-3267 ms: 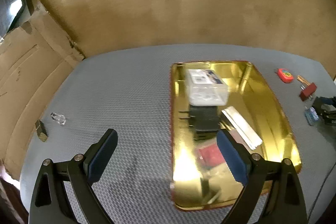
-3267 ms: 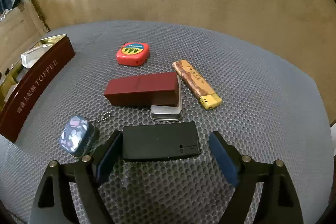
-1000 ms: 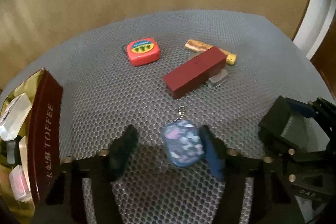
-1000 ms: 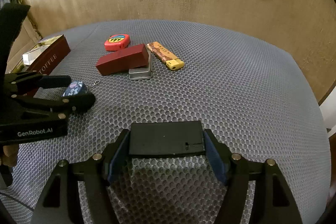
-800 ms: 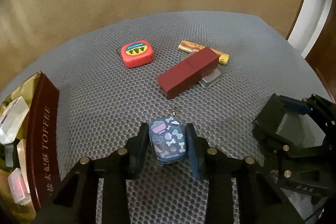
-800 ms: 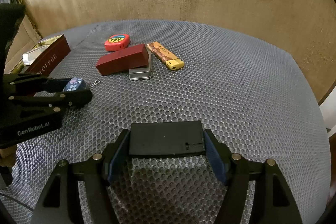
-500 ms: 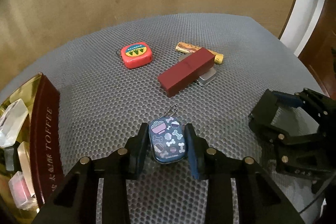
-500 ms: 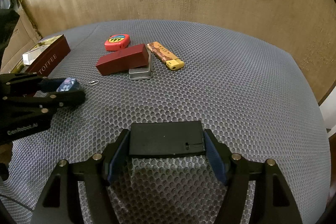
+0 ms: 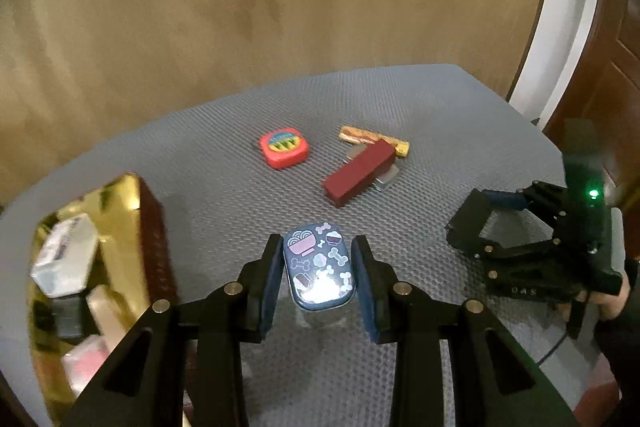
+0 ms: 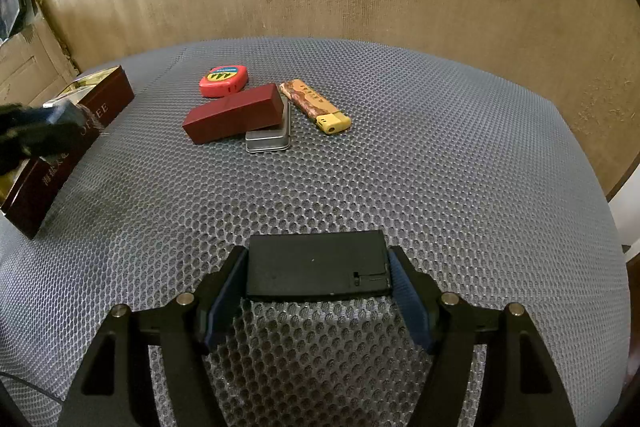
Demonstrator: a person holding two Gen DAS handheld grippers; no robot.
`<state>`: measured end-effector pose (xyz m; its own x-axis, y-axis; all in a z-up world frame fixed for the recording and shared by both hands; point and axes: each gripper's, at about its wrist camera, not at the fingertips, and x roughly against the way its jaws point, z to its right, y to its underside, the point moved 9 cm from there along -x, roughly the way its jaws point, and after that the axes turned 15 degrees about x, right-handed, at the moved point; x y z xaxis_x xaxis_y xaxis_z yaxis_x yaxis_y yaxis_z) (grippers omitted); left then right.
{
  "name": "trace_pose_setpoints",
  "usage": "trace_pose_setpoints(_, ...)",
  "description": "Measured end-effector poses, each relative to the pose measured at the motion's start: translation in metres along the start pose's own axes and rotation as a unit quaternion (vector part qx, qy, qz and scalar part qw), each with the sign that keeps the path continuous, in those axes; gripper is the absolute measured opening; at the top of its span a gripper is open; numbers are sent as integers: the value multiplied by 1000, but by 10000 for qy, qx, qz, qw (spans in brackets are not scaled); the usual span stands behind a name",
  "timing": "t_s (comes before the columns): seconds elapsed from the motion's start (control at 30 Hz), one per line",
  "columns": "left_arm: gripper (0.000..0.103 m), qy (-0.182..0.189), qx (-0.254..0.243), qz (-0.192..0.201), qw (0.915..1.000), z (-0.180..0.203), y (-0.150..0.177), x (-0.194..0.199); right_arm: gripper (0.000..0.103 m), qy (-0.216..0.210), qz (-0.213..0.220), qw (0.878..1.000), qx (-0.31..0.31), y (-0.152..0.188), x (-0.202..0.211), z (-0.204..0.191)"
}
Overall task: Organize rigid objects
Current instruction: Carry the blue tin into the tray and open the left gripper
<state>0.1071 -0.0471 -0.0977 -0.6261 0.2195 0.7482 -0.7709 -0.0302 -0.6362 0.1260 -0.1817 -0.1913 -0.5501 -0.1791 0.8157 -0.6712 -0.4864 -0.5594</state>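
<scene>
Between my left pads: my left gripper (image 9: 317, 281) was clamped on the blue patterned tin (image 9: 318, 266), pads pressing its two long sides, tin clear of the mat.
Left jaws: narrowly set, no gap at either pad.
Tin's long axis: ran along my fingers, away from the wrist.
Deciding relation: the gold tray (image 9: 120, 211) lay to the left of my left gripper, nearer that hand than the right one; its maroon wall stood between tin and tray floor.
Tray contents: several small boxes, blurred; free space not judged.
Right gripper (image 10: 318, 297): closed across the black box (image 10: 317, 269), pads on its short ends, long axis crosswise to my fingers.
Loose on mat: red tape measure (image 10: 223, 80), maroon box (image 10: 234, 113) leaning on a silver tin (image 10: 269, 139), lighter (image 10: 315, 101).
Judgement: left load goes leftward over the wall; lift margin is the risk.
</scene>
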Motion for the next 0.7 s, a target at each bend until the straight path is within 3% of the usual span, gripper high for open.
trace_pose_setpoints(0.27, 31, -340, 68, 166, 9993, -39, -13, 24, 72, -1, -1, 10000, 0, 0, 0, 0)
trace_pose_setpoints(0.7, 31, -1030, 821, 189, 9911, -141, -10, 28, 72, -1, -1, 10000, 1, 0, 0, 0)
